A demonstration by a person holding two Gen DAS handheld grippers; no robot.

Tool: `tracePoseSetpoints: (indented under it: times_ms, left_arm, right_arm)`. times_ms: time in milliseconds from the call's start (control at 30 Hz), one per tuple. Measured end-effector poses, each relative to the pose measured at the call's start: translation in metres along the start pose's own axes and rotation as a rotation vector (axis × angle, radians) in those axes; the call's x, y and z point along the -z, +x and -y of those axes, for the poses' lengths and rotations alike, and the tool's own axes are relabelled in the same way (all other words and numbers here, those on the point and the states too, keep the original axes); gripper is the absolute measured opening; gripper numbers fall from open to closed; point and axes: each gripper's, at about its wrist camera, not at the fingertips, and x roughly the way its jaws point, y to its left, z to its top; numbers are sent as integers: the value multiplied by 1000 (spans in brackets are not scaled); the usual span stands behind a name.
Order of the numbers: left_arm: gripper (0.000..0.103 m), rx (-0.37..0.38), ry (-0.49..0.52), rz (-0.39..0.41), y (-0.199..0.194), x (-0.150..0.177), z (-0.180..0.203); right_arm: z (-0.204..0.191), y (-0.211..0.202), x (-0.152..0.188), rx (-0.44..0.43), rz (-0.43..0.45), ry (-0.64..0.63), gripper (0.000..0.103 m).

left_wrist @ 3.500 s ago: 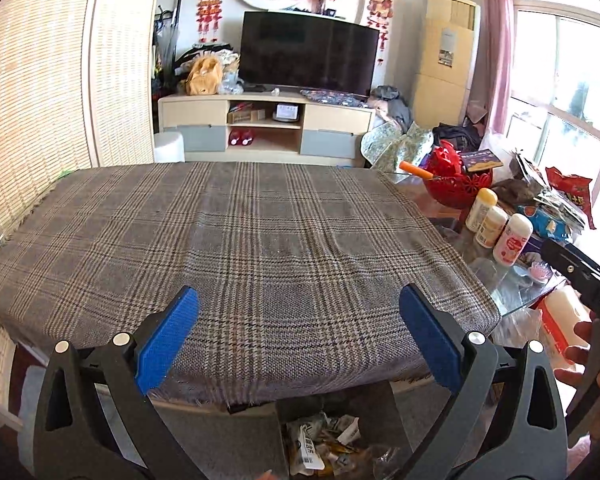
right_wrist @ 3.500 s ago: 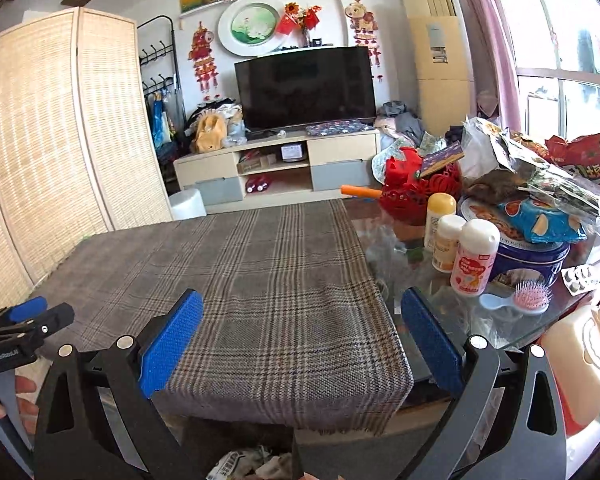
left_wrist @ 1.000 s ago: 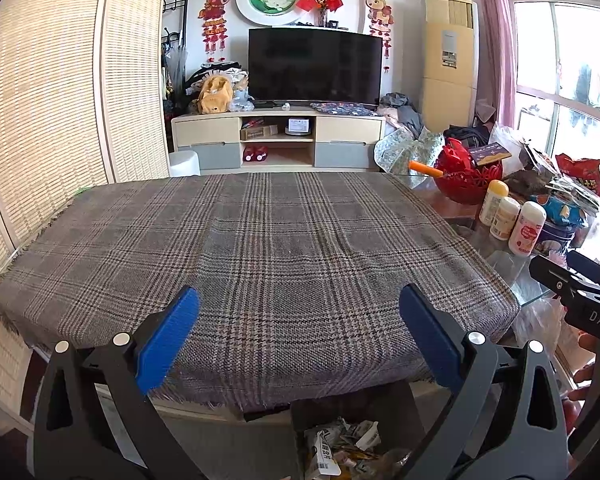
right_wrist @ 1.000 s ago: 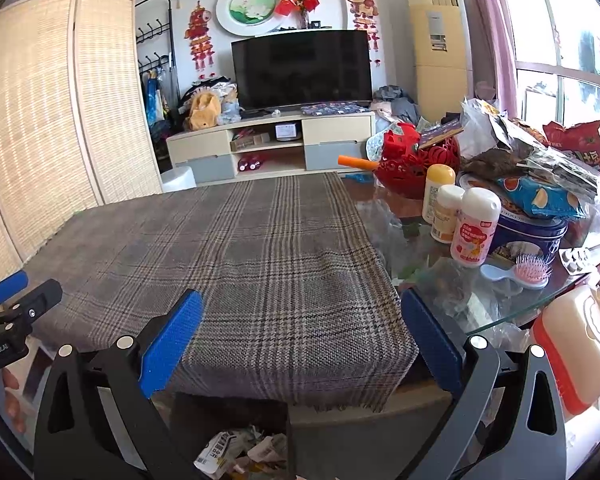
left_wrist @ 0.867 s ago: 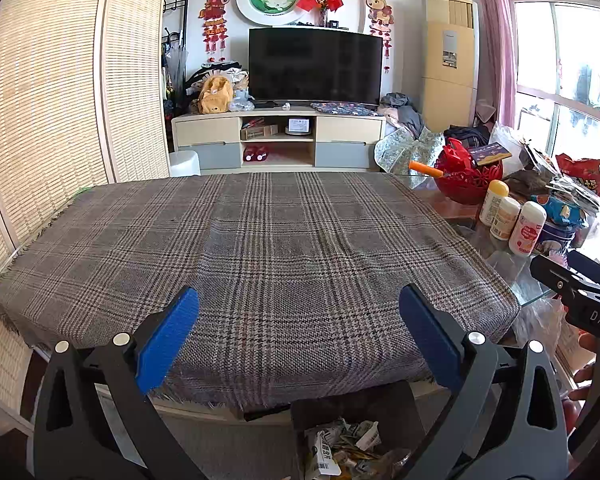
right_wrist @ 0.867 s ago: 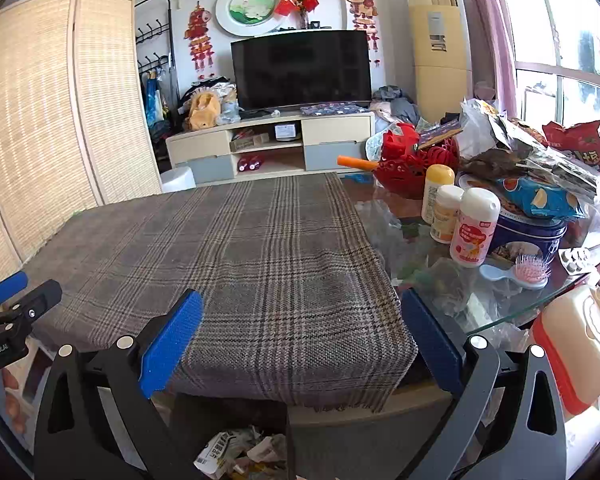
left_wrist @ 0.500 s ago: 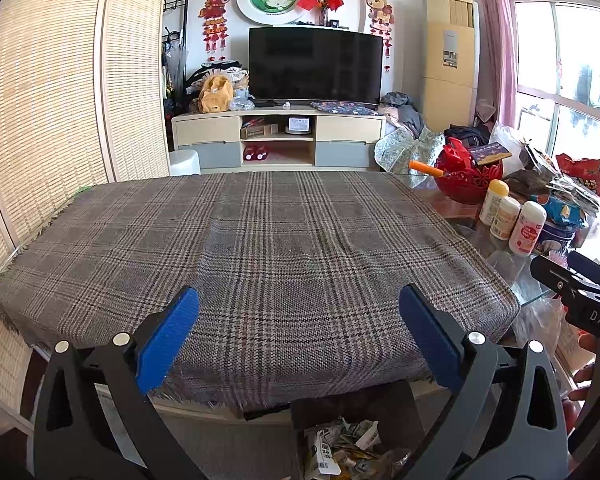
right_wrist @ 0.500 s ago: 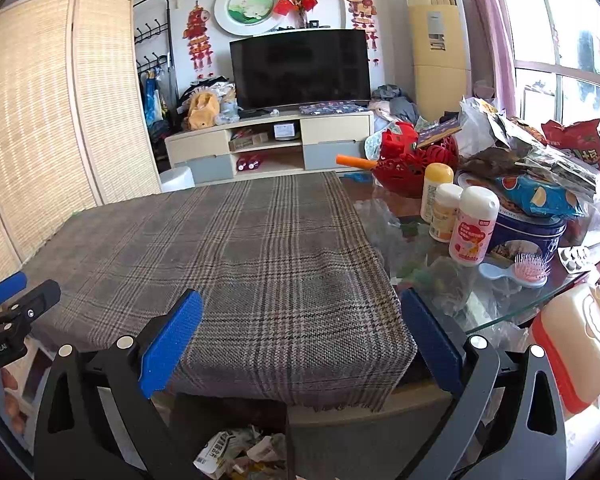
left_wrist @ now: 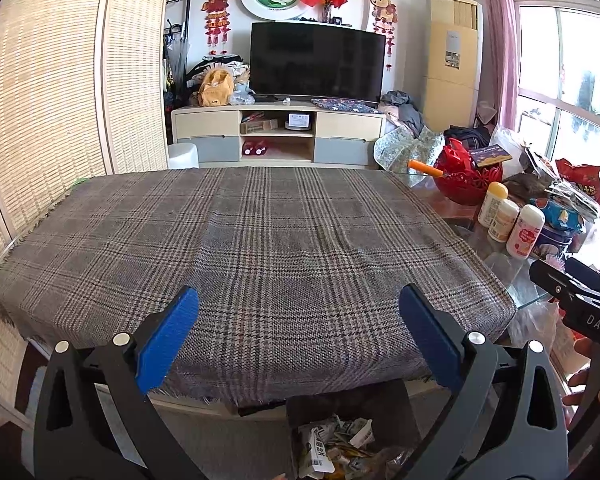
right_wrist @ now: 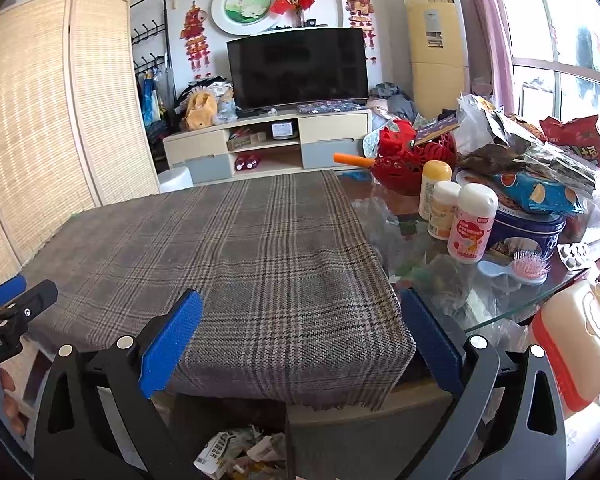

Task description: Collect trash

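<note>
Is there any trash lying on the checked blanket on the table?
No, the checked blanket lies bare, and the crumpled trash sits in the dark bin below the table's near edge.

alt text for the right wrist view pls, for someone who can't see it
The right tongs hang open and empty over the near edge of a plaid-covered table, with crumpled trash in a bin below. Bottles and snack bags crowd the glass tabletop on the right.

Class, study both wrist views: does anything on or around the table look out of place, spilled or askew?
Nothing looks spilled or damaged. The plaid cloth lies flat and bare. Crumpled wrappers sit in the bin below the table's near edge. The glass end is crowded with bottles, snack bags and a hairbrush.
</note>
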Motion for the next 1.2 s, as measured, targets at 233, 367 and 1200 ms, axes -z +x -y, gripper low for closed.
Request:
tracePoseSetpoints:
  times_ms: [233, 367, 1200]
  left_arm:
    - [95, 8, -14, -34, 3, -1, -1]
    - [95, -10, 31, -21, 2, 1, 5]
    - [95, -1, -32, -26, 4, -6, -10]
  right_arm:
    - [4, 0, -1, 3, -1, 19, 100]
    - [5, -1, -1, 1, -1, 23, 100]
    - [1, 7, 3, -3, -40, 16, 100]
